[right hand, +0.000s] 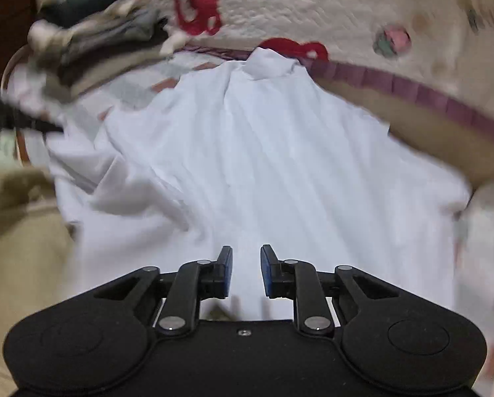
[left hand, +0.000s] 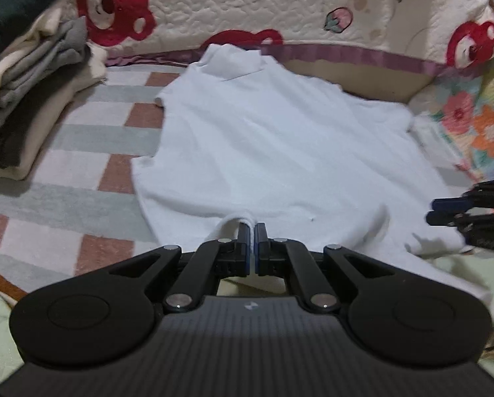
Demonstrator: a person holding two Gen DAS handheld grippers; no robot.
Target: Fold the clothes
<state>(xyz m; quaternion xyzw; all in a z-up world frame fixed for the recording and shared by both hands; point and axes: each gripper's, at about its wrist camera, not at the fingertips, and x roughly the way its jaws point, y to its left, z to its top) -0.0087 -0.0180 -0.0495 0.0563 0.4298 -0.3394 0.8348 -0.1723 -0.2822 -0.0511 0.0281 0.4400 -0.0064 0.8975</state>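
Note:
A white high-necked shirt [left hand: 263,139] lies spread flat on a checked blanket [left hand: 81,165], collar at the far end. My left gripper [left hand: 254,231] is shut on a raised fold of the shirt's near hem, and white cloth shows pinched between the blue pads. My right gripper [left hand: 445,211] comes in at the right edge of that view, over the shirt's near right corner. In the blurred right wrist view, the right gripper [right hand: 246,254] hovers over the shirt [right hand: 263,165] near its hem. Its jaws stand apart with a clear gap and nothing pinched between them.
A stack of folded clothes [left hand: 22,82] in dark, cream and grey sits at the far left. A quilt with red bears [left hand: 247,6] rises behind the shirt. Floral cloth [left hand: 472,122] lies on the right, and beige cloth [right hand: 15,231] at the near left.

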